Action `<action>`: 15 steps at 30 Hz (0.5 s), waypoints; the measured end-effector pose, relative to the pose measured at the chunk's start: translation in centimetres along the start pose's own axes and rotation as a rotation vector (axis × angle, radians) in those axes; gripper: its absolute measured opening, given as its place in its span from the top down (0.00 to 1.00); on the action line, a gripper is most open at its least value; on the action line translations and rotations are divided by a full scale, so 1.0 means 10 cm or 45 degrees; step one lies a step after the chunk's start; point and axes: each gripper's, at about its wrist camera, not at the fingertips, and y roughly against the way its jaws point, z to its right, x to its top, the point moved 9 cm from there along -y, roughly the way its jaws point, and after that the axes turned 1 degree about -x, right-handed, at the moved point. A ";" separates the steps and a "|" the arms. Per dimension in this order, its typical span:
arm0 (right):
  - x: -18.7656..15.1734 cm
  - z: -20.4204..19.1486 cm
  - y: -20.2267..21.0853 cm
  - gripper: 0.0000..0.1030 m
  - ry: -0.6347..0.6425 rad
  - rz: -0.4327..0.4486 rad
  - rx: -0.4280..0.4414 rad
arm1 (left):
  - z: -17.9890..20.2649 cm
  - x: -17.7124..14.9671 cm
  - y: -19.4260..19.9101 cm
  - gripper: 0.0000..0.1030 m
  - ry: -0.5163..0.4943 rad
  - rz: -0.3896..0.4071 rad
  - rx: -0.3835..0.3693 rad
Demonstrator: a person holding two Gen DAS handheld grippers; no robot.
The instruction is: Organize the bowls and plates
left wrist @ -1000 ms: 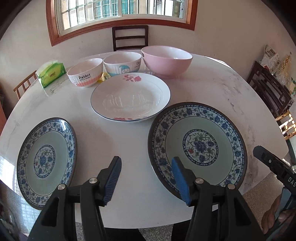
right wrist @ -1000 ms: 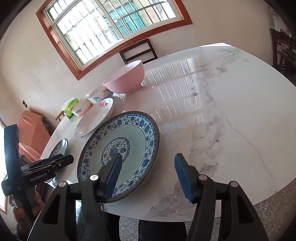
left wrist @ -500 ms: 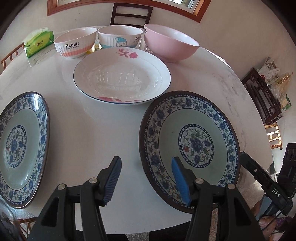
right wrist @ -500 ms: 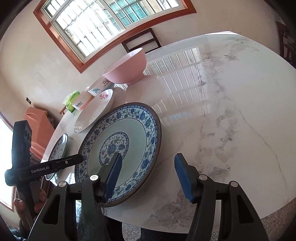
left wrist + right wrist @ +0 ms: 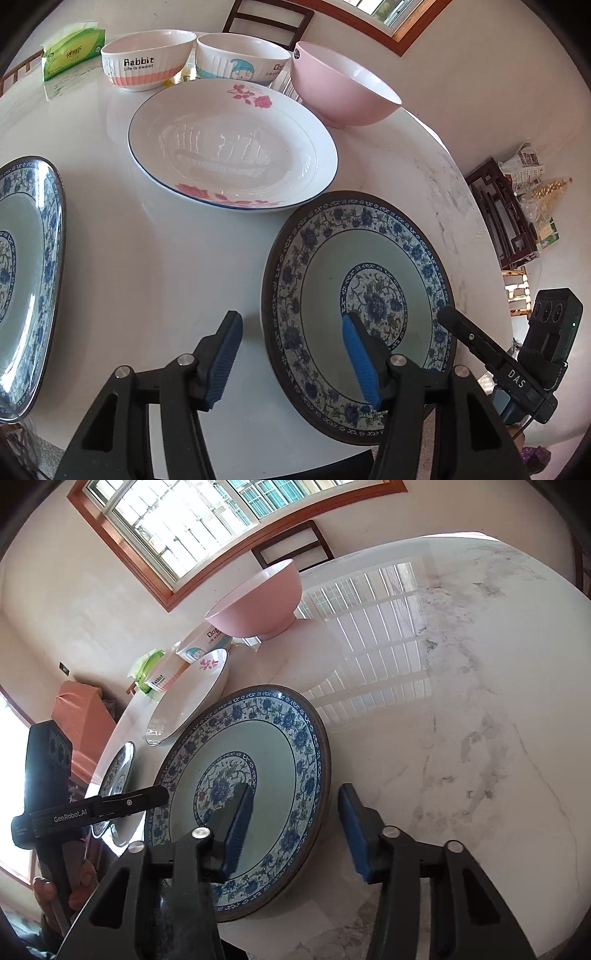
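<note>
A blue-and-white floral plate [image 5: 354, 306] lies on the white marble table [image 5: 147, 258] near its front edge. My left gripper [image 5: 291, 356] is open and straddles the plate's left rim, one pad over the plate and the other over the table. My right gripper [image 5: 297, 829] straddles the same plate's [image 5: 273, 753] right rim. Its jaws are closing and the pads are not pressing on the rim. A second floral plate [image 5: 26, 280] lies at the left and a white rose plate [image 5: 232, 147] behind. At the back stand a Rabbit bowl [image 5: 147, 62], a cartoon bowl [image 5: 240, 59] and a pink bowl [image 5: 343, 88].
A green tissue pack [image 5: 72, 48] sits at the back left of the table. A dark chair [image 5: 266, 18] stands behind the bowls, and dark wooden furniture [image 5: 506, 221] stands off to the right. A hand [image 5: 44, 890] holds the left gripper's handle. Bare marble [image 5: 461, 720] spreads right of the plate.
Both grippers have come down and closer to the near floral plate, one at each side of it. The right gripper's jaws have narrowed around the rim. The left jaws keep their width.
</note>
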 end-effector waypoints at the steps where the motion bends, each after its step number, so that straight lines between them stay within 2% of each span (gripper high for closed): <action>1: 0.00 0.00 -0.02 0.67 0.002 -0.009 0.001 | 0.02 0.00 -0.01 0.46 -0.006 -0.001 -0.012; 3: 0.01 0.00 -0.03 0.72 0.039 -0.001 -0.036 | 0.08 -0.01 -0.03 0.49 -0.023 -0.014 -0.046; 5: 0.01 0.03 -0.03 0.79 0.052 0.010 -0.064 | 0.08 0.00 -0.03 0.62 -0.053 0.003 0.015; 8: 0.01 0.07 -0.01 0.82 0.061 0.028 -0.085 | 0.05 0.00 -0.05 0.77 -0.069 0.020 0.053; 15: -0.06 0.08 0.06 0.82 0.052 0.064 -0.090 | 0.05 -0.04 -0.05 0.78 -0.079 0.044 0.070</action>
